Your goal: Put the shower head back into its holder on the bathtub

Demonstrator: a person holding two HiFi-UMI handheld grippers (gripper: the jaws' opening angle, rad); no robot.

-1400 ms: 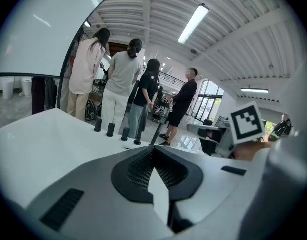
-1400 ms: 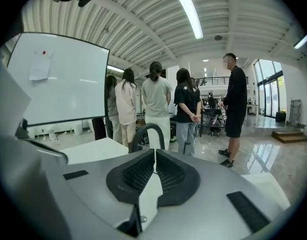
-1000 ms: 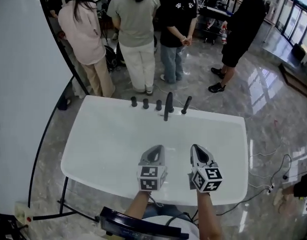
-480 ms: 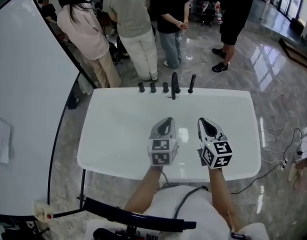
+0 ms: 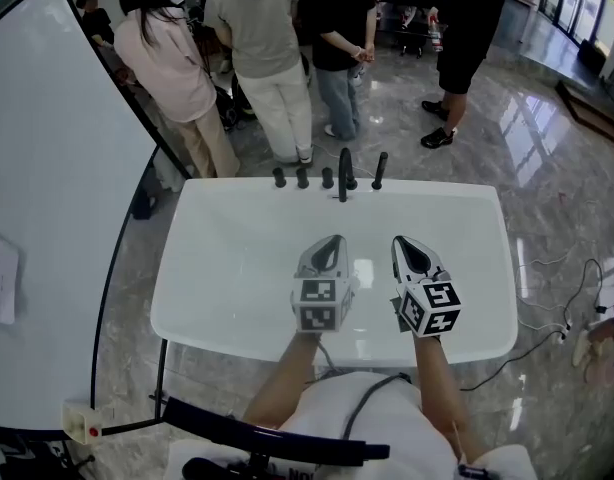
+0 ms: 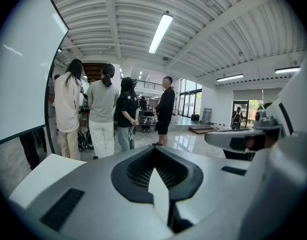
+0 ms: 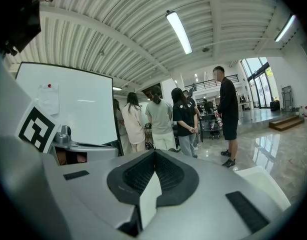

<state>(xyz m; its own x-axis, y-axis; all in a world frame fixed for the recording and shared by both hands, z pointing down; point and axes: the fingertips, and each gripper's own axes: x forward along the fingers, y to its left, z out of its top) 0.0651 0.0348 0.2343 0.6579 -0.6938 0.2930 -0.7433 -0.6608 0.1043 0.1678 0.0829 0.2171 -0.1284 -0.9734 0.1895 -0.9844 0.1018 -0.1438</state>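
Glaring white bathtub (image 5: 223, 268) — depth unreadable

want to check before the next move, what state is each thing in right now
left gripper: shut, empty, over the bathtub
right gripper: shut, empty, over the bathtub
shower head: standing at the far rim, not held
tap: standing beside the shower head
knobs: setting too small to tell
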